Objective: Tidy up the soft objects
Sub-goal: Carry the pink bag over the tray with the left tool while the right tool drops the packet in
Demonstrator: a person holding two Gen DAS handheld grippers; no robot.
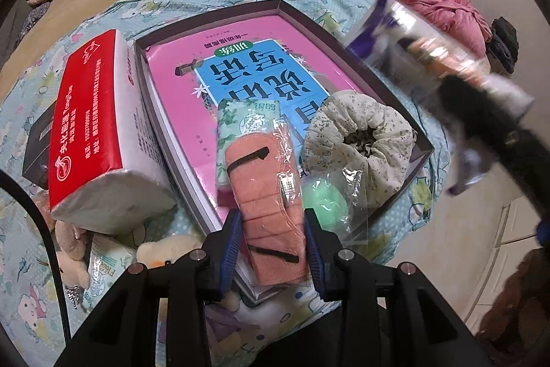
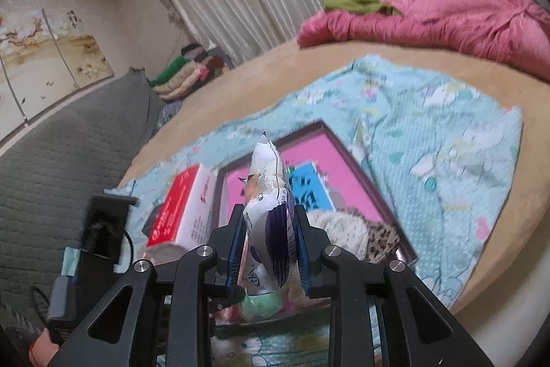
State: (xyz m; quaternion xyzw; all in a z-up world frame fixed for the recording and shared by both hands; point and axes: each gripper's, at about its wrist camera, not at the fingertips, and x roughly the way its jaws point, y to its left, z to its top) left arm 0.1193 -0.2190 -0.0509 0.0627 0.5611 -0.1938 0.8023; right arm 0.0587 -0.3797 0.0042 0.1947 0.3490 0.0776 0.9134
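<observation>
In the left wrist view my left gripper is shut on a salmon-coloured cloth piece in a clear sleeve, which lies over the near rim of a dark shallow box. Inside the box lie a pink book, a green-patterned tissue pack, a round white floral cloth bundle and a pale green ball. My right gripper is shut on a white and purple packet, held above the box. From the left it appears blurred at the right, as the packet and the gripper.
A red and white tissue pack leans on the box's left side, beside a black case. Plush toys and a small tissue pack lie at the lower left. A blue cartoon blanket covers the bed; a pink quilt lies behind.
</observation>
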